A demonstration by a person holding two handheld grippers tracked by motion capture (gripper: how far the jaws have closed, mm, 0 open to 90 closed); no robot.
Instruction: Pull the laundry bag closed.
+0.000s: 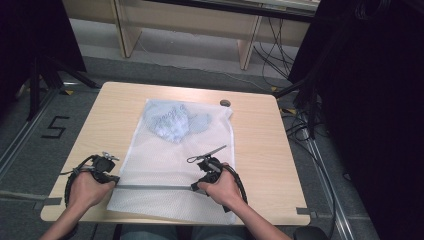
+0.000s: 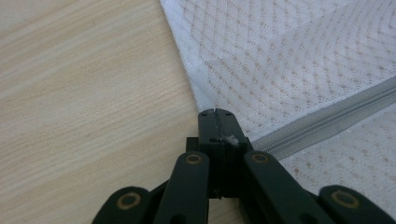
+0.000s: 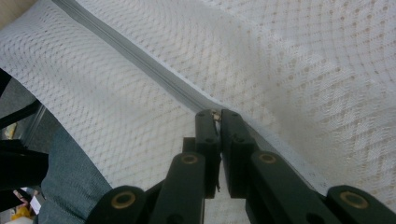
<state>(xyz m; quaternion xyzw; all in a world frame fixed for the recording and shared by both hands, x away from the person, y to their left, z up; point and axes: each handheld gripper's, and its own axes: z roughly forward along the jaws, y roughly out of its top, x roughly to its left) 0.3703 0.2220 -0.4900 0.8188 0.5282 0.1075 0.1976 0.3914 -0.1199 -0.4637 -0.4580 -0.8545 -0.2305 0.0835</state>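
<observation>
Left gripper (image 2: 215,112) clamped on mesh bag (image 1: 170,165) edge at the zipper (image 1: 155,187) end; right gripper (image 3: 218,113) pinching the slider. Risk: slider slips out, or mesh snags in the teeth.

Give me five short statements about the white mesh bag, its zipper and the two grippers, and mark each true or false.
1. The white mesh laundry bag lies flat on the light wooden table. True.
2. The left gripper is wide open above bare wood. False: its jaws are shut at the bag's edge, by the end of the grey zipper.
3. A pale blue garment sits inside the bag's far end. True.
4. The right gripper pinches something small on the zipper line. True.
5. The zipper runs along the bag's far edge. False: it crosses the bag near the person's edge.
</observation>
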